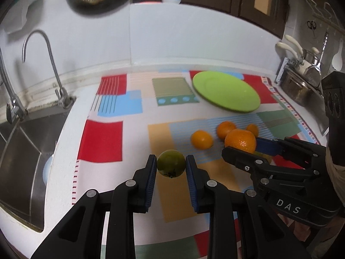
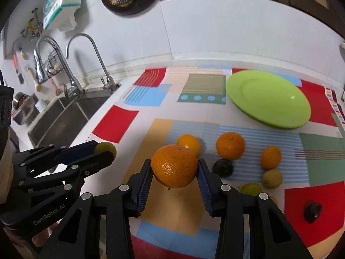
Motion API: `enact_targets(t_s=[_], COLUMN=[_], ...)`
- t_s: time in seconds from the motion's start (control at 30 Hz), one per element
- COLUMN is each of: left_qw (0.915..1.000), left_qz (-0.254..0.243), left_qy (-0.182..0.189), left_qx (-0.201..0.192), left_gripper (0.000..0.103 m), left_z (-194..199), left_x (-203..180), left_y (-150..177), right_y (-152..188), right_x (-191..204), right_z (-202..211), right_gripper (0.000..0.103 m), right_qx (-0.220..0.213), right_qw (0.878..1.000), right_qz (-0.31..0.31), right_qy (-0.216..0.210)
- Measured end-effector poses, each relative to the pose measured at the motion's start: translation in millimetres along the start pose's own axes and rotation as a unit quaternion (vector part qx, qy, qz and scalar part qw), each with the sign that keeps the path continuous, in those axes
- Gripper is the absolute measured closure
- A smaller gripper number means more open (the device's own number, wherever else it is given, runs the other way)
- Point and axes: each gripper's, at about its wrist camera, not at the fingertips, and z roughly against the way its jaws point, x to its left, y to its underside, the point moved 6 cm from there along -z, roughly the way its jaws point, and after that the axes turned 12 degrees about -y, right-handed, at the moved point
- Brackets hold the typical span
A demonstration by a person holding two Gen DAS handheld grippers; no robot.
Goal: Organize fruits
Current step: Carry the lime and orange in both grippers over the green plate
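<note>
Green lime-like fruit (image 1: pixel 171 163) pinched in left gripper (image 1: pixel 171 166) and mandarin (image 2: pixel 174 165) clamped in right gripper (image 2: pixel 175 168), both lifted above patterned cloth (image 2: pixel 120 125) near its front edge, green plate (image 2: pixel 269 99) toward far right corner.

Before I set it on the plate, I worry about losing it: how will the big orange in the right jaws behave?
The orange is round, so it will likely roll once released. Its pebbled skin probably grips the ribbed pads well. The green plate looks shallow, so its rim may barely stop it.
</note>
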Motion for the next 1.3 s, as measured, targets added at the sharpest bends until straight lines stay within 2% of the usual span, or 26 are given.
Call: enact_targets(t_s=[0.47, 0.8, 1.13, 1.3], left_qw=[0.9988, 0.9944, 0.9851, 0.9826], left_qz=[-0.021, -0.07, -0.125, -0.143], left_qy=[0.006, 0.039, 0.094, 0.101], left_qx=[-0.043, -0.068, -0.072, -0.062], left_gripper=[0.075, 0.075, 0.075, 0.075], left_z=[13, 2, -22, -39], left_x=[-54, -80, -96, -109], left_y=[-37, -78, -112, -124], right_y=[-19, -45, -62, -71], right_x=[-34, -69, -84, -99], right_z=[51, 64, 64, 64], right_gripper=[0.061, 0.061, 0.061, 0.061], right_qx=[-0.042, -0.065, -0.085, -0.089], right_qw=[0.999, 0.997, 0.99, 0.986], right_qz=[0.022, -0.001, -0.047, -0.066], right_qy=[0.008, 0.05, 0.099, 0.122])
